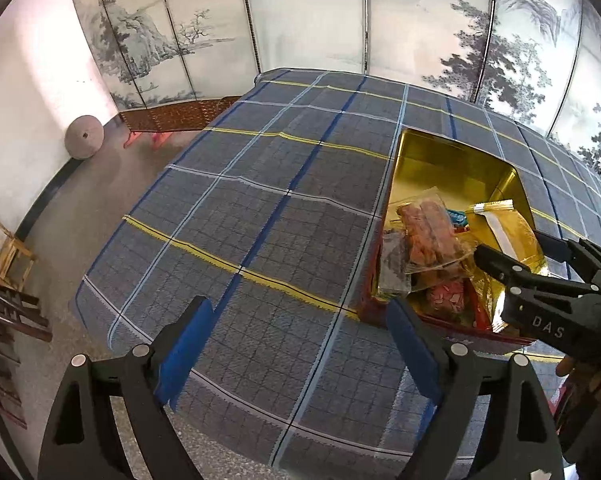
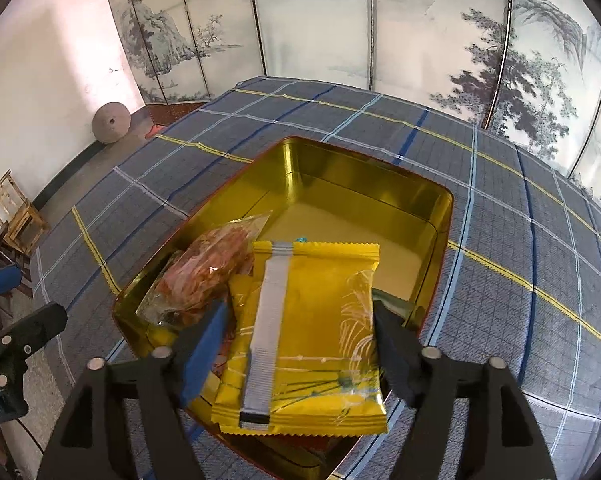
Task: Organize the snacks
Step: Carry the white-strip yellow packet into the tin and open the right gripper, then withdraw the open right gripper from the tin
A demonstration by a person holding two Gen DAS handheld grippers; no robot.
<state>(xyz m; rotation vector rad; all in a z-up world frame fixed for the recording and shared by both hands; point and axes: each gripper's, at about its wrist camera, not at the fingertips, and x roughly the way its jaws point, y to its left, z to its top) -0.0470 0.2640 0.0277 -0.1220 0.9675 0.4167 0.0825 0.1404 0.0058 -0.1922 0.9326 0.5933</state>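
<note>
Yellow packet (image 2: 308, 336) over half-hidden snacks (image 2: 204, 276) in tin (image 2: 364, 184).

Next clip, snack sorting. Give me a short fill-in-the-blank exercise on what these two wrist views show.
1. The snacks lie inside a ____-coloured tin.
2. The right gripper straddles a ____ packet with a grey seam strip.
3. The left gripper is open above the checked ____, with nothing between its fingers.
4. Beside the yellow packet lies a clear bag of ____ snacks.

Missing words: gold; yellow; tablecloth; orange
</note>
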